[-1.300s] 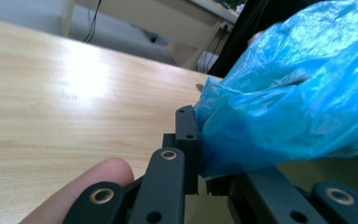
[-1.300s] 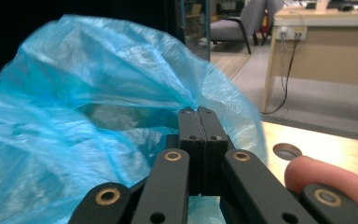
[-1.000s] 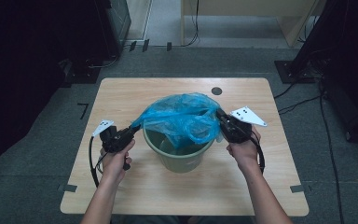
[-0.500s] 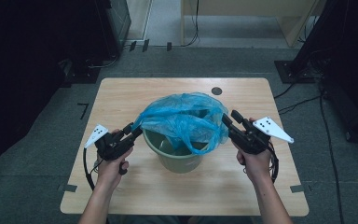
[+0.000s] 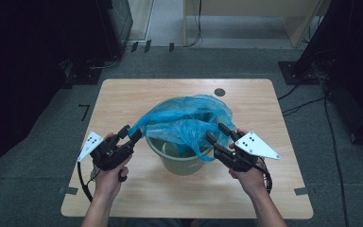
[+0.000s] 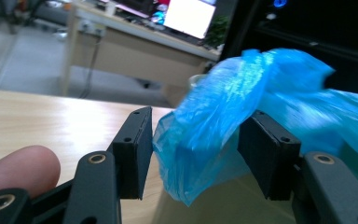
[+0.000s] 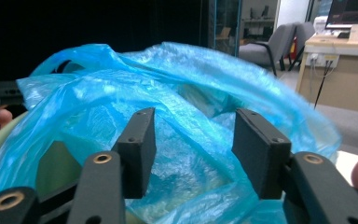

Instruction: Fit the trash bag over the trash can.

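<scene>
Bag (image 5: 184, 124) edge lies between both spread grippers.

A translucent blue bag (image 5: 184, 120) drapes a seemingly olive-green bucket (image 5: 182, 163) on a pale wood-grain table (image 5: 123, 99).

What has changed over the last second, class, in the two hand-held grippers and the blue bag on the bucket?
Both hands drew back toward the person. The left hand-held gripper and right hand-held gripper now show open jaws, with the blue bag loose between them, apparently let go. The green bucket stayed in place on the table, the bag draped over it.
</scene>
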Motion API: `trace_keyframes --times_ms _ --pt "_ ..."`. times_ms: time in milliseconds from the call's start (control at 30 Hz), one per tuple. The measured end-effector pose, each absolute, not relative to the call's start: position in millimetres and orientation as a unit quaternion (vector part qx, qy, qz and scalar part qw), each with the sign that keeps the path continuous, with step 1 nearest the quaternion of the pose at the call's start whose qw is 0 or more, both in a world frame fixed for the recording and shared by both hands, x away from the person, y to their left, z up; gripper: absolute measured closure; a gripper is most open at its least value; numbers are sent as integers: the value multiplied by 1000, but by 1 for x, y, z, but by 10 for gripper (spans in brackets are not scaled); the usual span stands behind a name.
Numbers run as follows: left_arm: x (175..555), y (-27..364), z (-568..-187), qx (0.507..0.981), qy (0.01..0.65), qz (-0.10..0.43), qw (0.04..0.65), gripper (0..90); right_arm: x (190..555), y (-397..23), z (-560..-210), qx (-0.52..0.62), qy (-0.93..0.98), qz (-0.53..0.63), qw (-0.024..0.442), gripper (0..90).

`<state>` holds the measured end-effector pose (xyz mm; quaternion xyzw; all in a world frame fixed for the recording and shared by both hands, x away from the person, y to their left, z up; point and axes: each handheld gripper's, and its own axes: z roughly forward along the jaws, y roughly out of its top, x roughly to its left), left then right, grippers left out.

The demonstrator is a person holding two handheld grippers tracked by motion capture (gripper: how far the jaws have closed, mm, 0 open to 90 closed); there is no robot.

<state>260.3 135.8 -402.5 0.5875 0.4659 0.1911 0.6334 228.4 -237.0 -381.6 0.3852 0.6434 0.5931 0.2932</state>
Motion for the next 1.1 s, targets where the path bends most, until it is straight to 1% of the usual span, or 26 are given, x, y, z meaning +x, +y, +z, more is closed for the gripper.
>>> trace_keyframes --times_ms 133,167,200,267,367,433,500,667,800,900,1033,1100 --pt "259 141 -403 584 471 197 631 446 227 -237 -385 384 647 592 289 561" --pt "259 141 -404 586 467 197 632 467 227 -236 -386 383 649 590 289 570" --pt "259 143 -404 590 461 189 636 482 226 -236 -387 383 652 586 292 571" --pt "257 144 -405 595 448 181 643 482 226 -238 -388 385 649 585 296 587" --pt "253 145 -403 601 433 180 648 427 225 -240 -388 387 643 589 298 581" --pt "251 146 -402 601 427 183 650 402 222 -242 -387 387 639 599 290 568" --pt "249 145 -400 601 423 185 653 437 219 -244 -386 383 635 607 285 555" --pt "246 142 -399 597 420 175 661 600 207 -245 -382 378 628 616 288 538" --pt "241 139 -398 602 409 172 664 639 194 -245 -378 368 624 627 287 532" --pt "240 138 -397 603 408 174 663 646 185 -243 -374 358 623 637 278 510" --pt "241 138 -399 599 417 174 662 664 179 -237 -370 344 623 655 256 459" --pt "241 138 -399 596 420 174 662 673 180 -232 -372 341 626 654 252 410"
